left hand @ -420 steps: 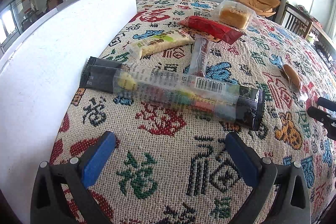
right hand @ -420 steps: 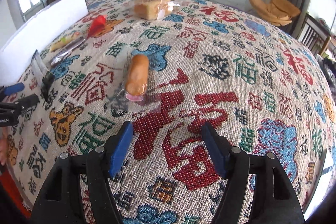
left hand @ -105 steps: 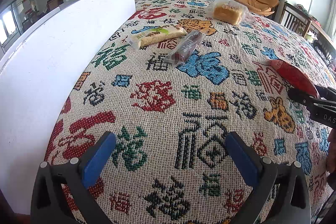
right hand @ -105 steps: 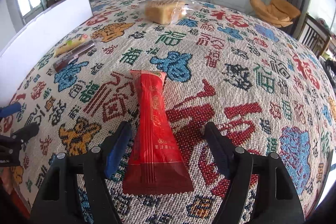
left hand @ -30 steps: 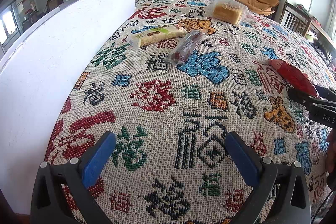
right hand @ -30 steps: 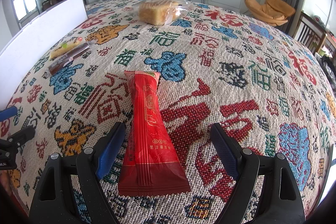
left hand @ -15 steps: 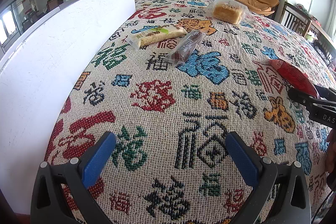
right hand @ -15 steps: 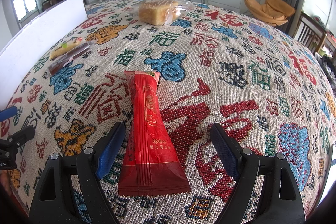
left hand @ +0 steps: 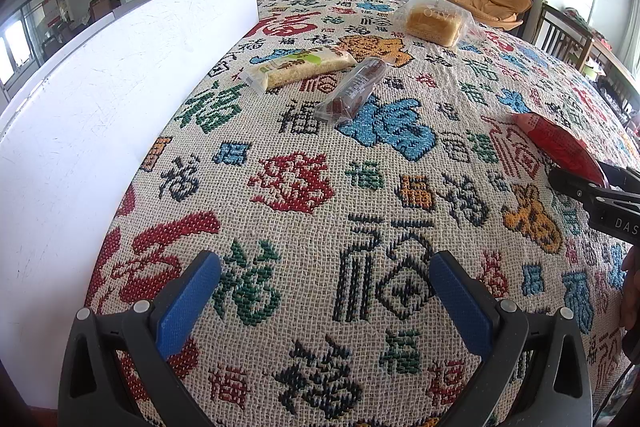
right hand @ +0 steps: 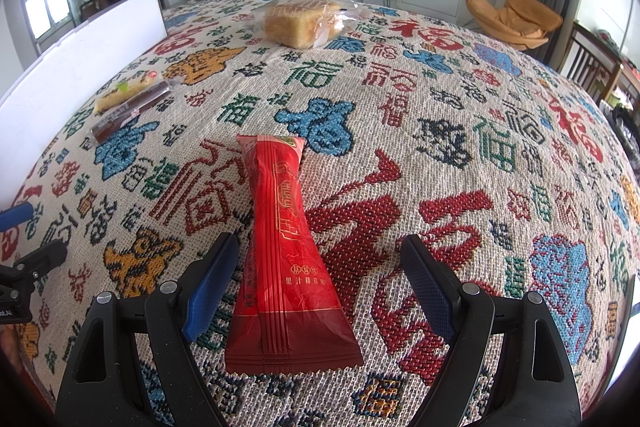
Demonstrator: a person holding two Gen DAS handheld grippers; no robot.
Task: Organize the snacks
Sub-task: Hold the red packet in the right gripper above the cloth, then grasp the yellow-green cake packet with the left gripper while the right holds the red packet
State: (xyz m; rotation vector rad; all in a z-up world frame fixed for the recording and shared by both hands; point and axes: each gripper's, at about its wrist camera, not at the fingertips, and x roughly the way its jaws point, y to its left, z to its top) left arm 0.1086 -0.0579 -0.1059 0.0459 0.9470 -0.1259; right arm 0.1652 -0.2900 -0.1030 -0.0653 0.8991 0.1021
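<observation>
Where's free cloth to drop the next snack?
Free: the wide stretch right of the red packet; also between the left gripper and the dark bar. Crowded: by the white board, where the rice bar lies.

Bright, even daylight in both of your views.
Your windows [right hand: 48, 9] blow out white; fisheye bends the edges, corners vignette black, shadows stay soft.

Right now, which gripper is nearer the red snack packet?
Right. The right gripper straddles the red snack packet, jaws open either side. The left gripper sits open over bare cloth, well off to the packet's left.
</observation>
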